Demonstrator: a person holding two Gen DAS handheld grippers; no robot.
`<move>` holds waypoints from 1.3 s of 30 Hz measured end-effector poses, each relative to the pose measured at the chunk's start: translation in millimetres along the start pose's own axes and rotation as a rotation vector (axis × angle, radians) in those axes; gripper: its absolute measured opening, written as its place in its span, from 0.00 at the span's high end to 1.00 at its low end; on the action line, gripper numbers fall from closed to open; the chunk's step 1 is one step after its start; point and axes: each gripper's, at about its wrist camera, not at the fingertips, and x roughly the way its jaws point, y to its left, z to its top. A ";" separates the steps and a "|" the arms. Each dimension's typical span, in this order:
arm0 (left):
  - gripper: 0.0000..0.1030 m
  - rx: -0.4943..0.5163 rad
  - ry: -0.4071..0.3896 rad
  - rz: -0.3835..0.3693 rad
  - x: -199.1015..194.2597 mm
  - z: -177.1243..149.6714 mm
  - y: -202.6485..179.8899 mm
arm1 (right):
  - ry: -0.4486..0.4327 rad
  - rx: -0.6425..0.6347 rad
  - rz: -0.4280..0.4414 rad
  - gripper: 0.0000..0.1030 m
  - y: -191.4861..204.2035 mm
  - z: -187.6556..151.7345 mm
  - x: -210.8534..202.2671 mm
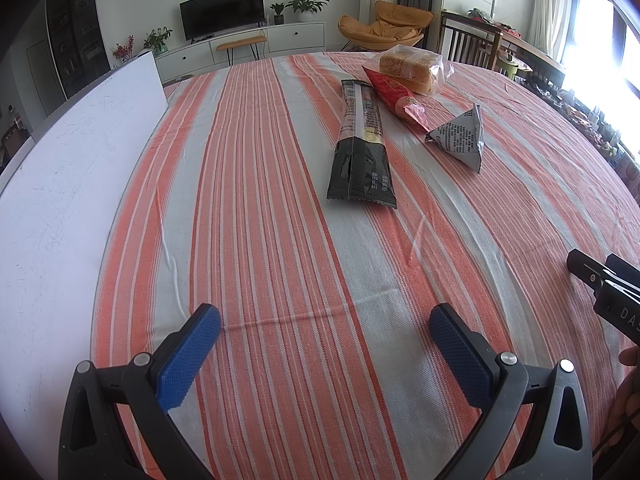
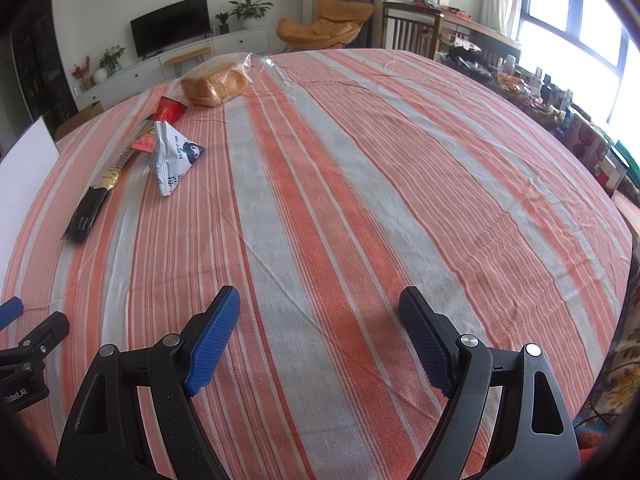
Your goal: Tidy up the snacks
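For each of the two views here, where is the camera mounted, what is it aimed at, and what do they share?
Left wrist: behind the open left tongs, facing the black packet and white board; right tongs at right edge.
Right wrist: behind the open right tongs, facing the striped cloth; left tongs at left edge.
Shared: bread bag, triangular packet, red packet, television.
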 end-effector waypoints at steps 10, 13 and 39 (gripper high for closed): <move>0.01 -0.071 0.074 -0.130 -5.0 21.2 18.5 | 0.000 0.000 0.000 0.18 0.0 0.2 -0.1; 0.01 -0.137 0.072 -0.187 -2.7 53.8 24.2 | 0.001 0.000 0.000 0.18 0.0 0.2 0.0; 0.46 -0.088 0.086 -0.057 -15.1 21.2 25.6 | 0.006 -0.006 0.008 0.15 2.8 -0.2 2.1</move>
